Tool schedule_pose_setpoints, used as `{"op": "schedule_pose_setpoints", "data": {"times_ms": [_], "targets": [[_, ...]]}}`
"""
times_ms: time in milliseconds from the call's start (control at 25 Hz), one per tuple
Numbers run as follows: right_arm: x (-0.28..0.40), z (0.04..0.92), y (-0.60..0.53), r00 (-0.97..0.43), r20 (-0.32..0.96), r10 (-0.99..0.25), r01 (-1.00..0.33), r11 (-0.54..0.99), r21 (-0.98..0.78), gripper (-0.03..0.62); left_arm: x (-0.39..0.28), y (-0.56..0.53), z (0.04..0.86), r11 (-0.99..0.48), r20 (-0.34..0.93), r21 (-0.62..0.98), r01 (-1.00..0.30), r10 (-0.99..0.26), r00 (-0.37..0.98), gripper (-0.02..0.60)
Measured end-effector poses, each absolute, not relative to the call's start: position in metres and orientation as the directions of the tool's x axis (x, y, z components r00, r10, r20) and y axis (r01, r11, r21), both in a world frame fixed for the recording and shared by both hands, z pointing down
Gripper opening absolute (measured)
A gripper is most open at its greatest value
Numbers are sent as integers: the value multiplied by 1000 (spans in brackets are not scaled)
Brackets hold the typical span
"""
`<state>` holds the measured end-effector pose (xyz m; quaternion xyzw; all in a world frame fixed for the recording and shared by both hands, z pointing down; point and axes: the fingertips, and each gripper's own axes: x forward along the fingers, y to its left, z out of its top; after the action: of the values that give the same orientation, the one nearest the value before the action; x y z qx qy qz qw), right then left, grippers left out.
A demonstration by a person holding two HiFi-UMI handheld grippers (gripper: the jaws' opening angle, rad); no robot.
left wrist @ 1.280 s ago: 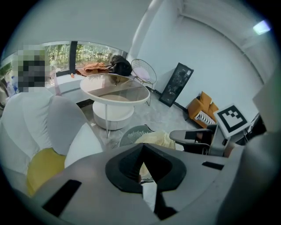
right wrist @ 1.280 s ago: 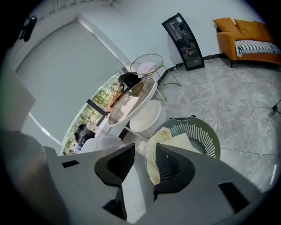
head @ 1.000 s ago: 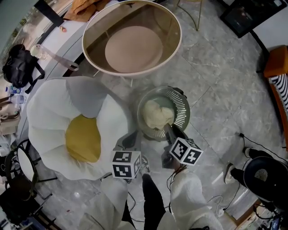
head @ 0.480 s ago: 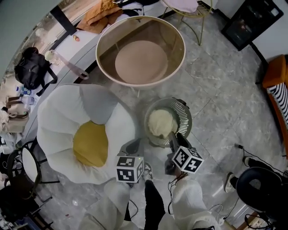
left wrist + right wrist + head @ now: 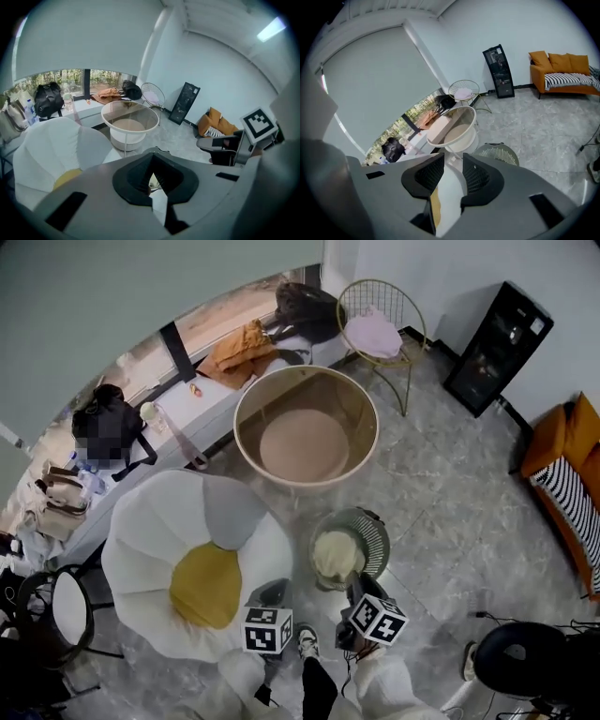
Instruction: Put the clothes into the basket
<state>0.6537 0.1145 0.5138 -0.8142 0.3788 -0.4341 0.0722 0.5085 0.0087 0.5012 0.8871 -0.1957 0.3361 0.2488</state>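
A grey slatted basket (image 5: 373,538) stands on the marble floor with a cream garment (image 5: 336,554) bunched inside it. My right gripper (image 5: 355,587) hovers at the basket's near rim, open, with nothing between its jaws (image 5: 453,161). The basket (image 5: 498,152) shows just past its right jaw. My left gripper (image 5: 273,592) hangs to the basket's left, beside the white cushion. Its tips (image 5: 151,156) meet, so it is shut and empty. A sliver of the cream garment (image 5: 153,182) shows through the gap below the tips.
A white egg-shaped cushion with a yellow centre (image 5: 202,563) lies left of the basket, and a round glass-top table (image 5: 307,423) stands behind it. An orange garment (image 5: 242,348) and dark bags lie on the window ledge. A wire chair (image 5: 375,329) holds a pink cloth. An orange sofa (image 5: 562,456) is at right.
The head view has lifted and takes in more of the room. The right gripper has drawn back from the cream garment to the basket's near rim. The garment stays in the basket.
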Motion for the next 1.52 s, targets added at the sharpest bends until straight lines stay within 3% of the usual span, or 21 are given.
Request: {"op": "schedule_pose_setpoints", "data": {"times_ms": [240,600,1000,1520], "targets": [[593,444,102,333,602,-726,-614,-651,-445,126,449,-6,432,-775,639,315,-547,-253,726,5],[542,349,135,402,499,-767,-652,-623,-432,77,393,17,358,-820,555,303,-485,-262,789,5],[539,309,212,553,470,-688,-594,-721,-357,35,387,28,310,-865,458,295,-406,-245,854,5],[532,313,229,573,477,-667,-550,-744,-379,35,408,42,310,-902,464,279,-329,-173,869,5]]}}
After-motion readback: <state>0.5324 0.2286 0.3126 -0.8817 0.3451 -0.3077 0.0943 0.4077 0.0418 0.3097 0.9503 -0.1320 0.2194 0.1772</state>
